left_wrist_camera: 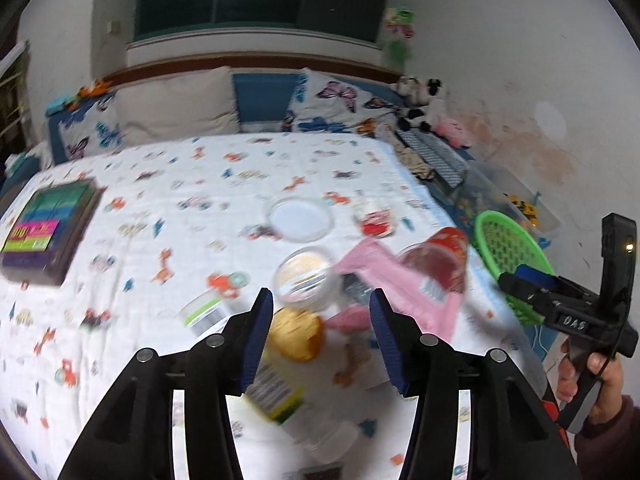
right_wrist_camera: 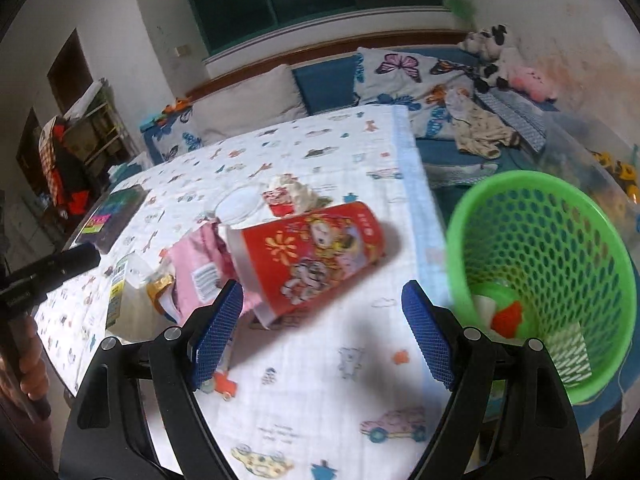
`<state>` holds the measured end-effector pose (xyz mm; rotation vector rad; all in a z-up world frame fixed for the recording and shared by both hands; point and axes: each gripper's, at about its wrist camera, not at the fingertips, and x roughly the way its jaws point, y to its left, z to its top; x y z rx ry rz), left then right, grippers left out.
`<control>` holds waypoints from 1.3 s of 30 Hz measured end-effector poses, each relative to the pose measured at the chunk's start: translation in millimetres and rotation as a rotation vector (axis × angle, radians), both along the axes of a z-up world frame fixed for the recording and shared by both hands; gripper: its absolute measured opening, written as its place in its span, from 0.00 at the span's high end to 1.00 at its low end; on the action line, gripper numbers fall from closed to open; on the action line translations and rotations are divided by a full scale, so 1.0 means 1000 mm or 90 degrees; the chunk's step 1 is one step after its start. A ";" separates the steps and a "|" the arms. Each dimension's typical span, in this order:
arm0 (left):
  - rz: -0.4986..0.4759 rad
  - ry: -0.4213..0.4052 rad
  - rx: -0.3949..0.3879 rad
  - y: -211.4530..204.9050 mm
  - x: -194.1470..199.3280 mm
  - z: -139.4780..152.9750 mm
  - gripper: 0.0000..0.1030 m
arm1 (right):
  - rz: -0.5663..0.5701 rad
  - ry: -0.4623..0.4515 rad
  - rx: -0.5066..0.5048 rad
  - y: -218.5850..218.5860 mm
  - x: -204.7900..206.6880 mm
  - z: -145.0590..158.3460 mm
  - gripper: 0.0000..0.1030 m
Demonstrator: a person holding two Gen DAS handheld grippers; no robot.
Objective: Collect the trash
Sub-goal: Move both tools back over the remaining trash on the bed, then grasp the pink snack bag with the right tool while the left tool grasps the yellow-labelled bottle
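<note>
My left gripper [left_wrist_camera: 322,336] stands open over a heap of trash on the animal-print sheet [left_wrist_camera: 160,184]. A crumpled gold wrapper [left_wrist_camera: 296,334] lies between its fingers, with neither pad pressing on it. Around it lie a round clear tub [left_wrist_camera: 304,276], a pink wrapper [left_wrist_camera: 400,280], a white lid [left_wrist_camera: 300,220] and a labelled bottle [left_wrist_camera: 276,392]. My right gripper [right_wrist_camera: 322,328] is open and empty, just in front of a red printed cup [right_wrist_camera: 312,256] lying on its side. To its right stands the green mesh basket [right_wrist_camera: 560,248], with a few scraps at the bottom.
A colourful flat box [left_wrist_camera: 44,228] lies at the left of the bed. Pillows [left_wrist_camera: 176,108] and plush toys [left_wrist_camera: 420,100] line the headboard. A clear bin of toys [left_wrist_camera: 516,204] sits behind the basket. The sheet's right edge [right_wrist_camera: 420,208] borders blue bedding.
</note>
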<state>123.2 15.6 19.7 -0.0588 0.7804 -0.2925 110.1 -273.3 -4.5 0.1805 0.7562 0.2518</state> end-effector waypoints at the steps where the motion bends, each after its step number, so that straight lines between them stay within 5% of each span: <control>1: 0.011 0.005 -0.003 0.007 -0.001 -0.003 0.52 | 0.008 0.000 -0.001 0.005 0.000 0.001 0.21; 15: 0.074 0.045 -0.028 0.057 -0.016 -0.028 0.51 | 0.231 -0.022 -0.086 0.107 0.007 0.008 0.21; 36: 0.069 0.080 -0.045 0.061 -0.013 -0.050 0.48 | 0.230 0.026 -0.191 0.125 0.045 -0.027 0.22; 39: 0.070 0.082 -0.049 0.061 -0.011 -0.051 0.47 | 0.217 0.030 -0.209 0.126 0.047 -0.029 0.32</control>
